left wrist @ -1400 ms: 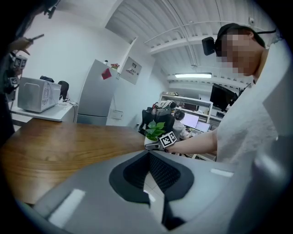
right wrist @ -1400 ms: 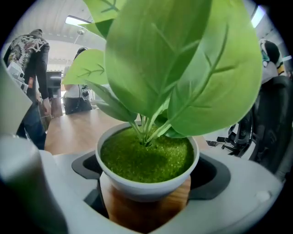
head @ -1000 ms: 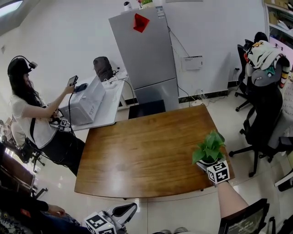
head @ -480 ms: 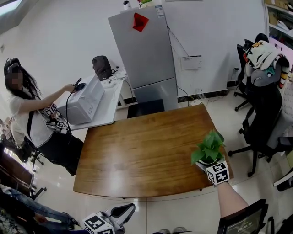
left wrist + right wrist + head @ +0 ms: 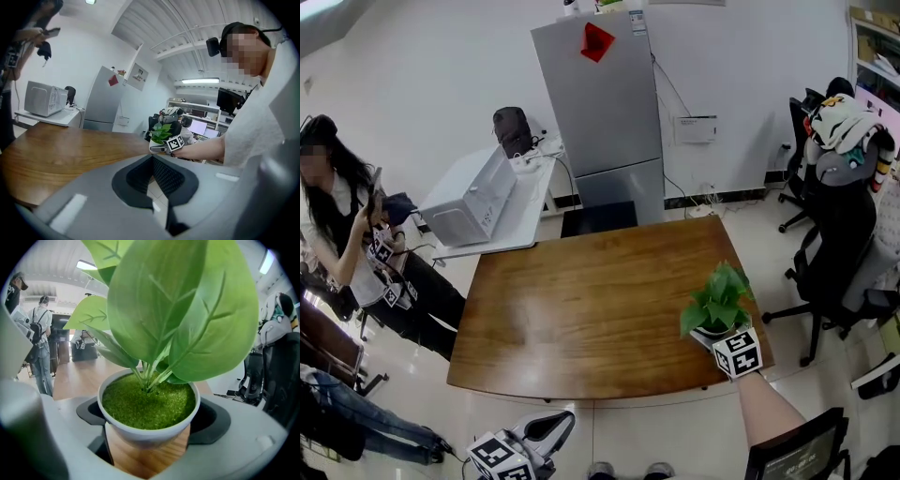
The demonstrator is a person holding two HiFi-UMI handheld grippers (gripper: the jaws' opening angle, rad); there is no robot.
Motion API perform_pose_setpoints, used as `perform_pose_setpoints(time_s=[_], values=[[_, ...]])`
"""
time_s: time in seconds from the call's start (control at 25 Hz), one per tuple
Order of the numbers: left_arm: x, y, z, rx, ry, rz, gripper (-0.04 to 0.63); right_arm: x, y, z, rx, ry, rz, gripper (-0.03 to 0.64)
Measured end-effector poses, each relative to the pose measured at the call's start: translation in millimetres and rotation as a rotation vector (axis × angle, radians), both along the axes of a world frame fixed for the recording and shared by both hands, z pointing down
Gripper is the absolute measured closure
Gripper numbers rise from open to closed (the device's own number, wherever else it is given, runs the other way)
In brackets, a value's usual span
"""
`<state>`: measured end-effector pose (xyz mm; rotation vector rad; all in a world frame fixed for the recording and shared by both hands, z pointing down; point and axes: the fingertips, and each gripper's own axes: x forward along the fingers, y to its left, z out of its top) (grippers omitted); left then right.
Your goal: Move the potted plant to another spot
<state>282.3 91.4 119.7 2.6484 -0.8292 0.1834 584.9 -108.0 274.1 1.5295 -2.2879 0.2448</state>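
**Transfer step: pot gripped near the right-hand edge, new spot not yet reached.**
The wooden table (image 5: 581, 319) lies bare except for the potted plant (image 5: 717, 305), which is near its front right corner. Your right gripper (image 5: 711, 336) has its jaws spread wide around the white pot, a pad against each side, so the pot looks firmly gripped. Your left gripper (image 5: 551, 429) hangs below the table's near edge, jaws drawn together on nothing. Next, judge a free patch of tabletop, carry the pot there upright, set its base flat, and only then let the jaws part.
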Motion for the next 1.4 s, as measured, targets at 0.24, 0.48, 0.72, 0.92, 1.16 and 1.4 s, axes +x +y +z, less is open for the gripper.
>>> perform_pose_setpoints(time_s=[0.24, 0.48, 0.72, 0.92, 1.16, 1.4], values=[[-28.1, -1.1, 3.5, 0.002, 0.016, -0.007, 0.607, -30.8, -0.3, -4.3, 0.0, 0.018, -0.017, 0.13], [-72.0, -6.4, 0.6, -0.001, 0.017, -0.008, 0.607, -83.5, -0.7, -13.9, 0.008, 0.016, -0.03, 0.13], [-122.1, -8.1, -3.5, 0.004, 0.02, 0.001, 0.609, -153.6, -1.9, -21.6, 0.017, 0.009, -0.061, 0.13], [-178.4, -11.3, -4.6, 0.01, 0.022, -0.014, 0.607, -217.5, -6.0, -23.6, 0.022, 0.015, -0.085, 0.13], [-247.0, -18.1, -3.1, 0.015, 0.018, -0.017, 0.607, -298.0, -18.3, -28.8, 0.032, 0.007, -0.106, 0.13], [-290.9, -24.5, 0.8, 0.018, 0.009, 0.003, 0.607, -374.9, -31.1, -26.6, 0.043, 0.003, -0.154, 0.13]])
